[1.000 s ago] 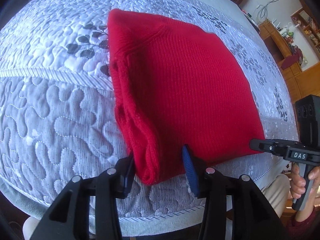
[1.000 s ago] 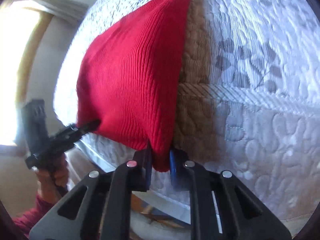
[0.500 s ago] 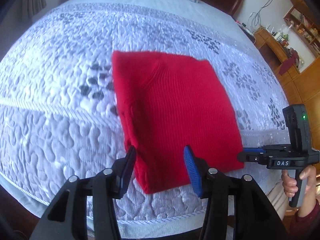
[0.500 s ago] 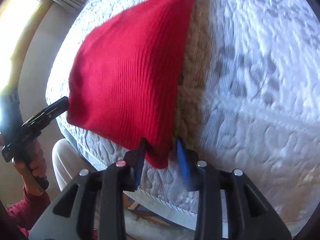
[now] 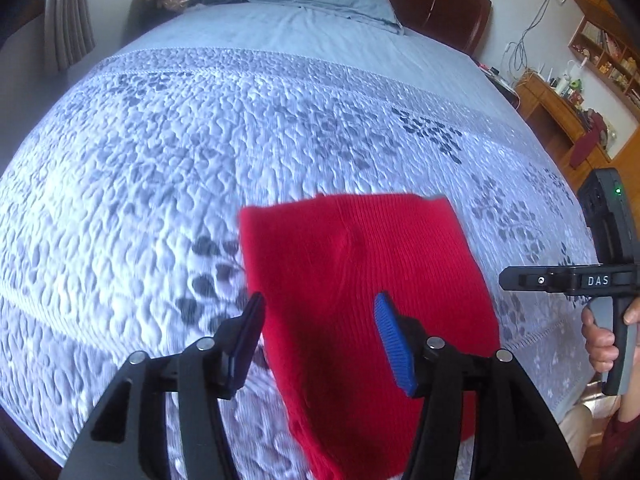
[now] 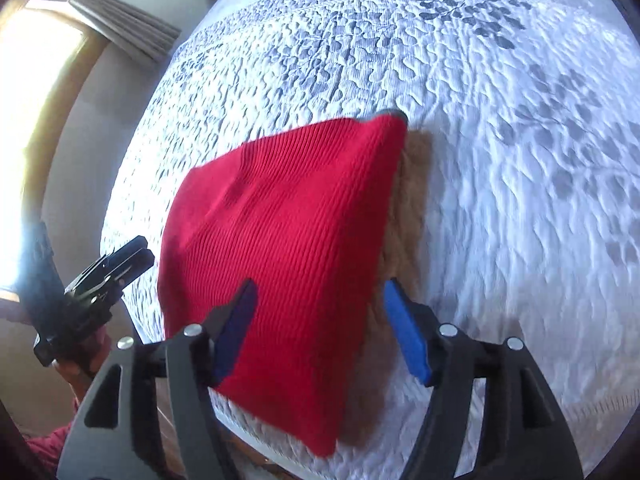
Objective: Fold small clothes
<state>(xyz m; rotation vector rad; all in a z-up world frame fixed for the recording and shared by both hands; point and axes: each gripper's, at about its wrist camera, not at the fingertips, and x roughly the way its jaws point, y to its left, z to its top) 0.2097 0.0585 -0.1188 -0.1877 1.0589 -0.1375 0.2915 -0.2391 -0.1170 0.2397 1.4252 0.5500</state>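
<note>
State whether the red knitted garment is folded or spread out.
Folded: the red garment lies as a compact rectangle with a doubled left edge on the quilt.

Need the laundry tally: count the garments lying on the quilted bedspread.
1: a folded red ribbed knit garment near the white quilted bedspread's near edge. More may lie out of view.

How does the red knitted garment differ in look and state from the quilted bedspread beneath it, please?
The red garment is plain ribbed knit in one solid colour; the bedspread is pale, quilted and printed with grey leaves. The garment is folded into a compact shape near the bed's edge; the bedspread lies spread wide. Both are soft fabrics lying flat, and neither is gripped.
</note>
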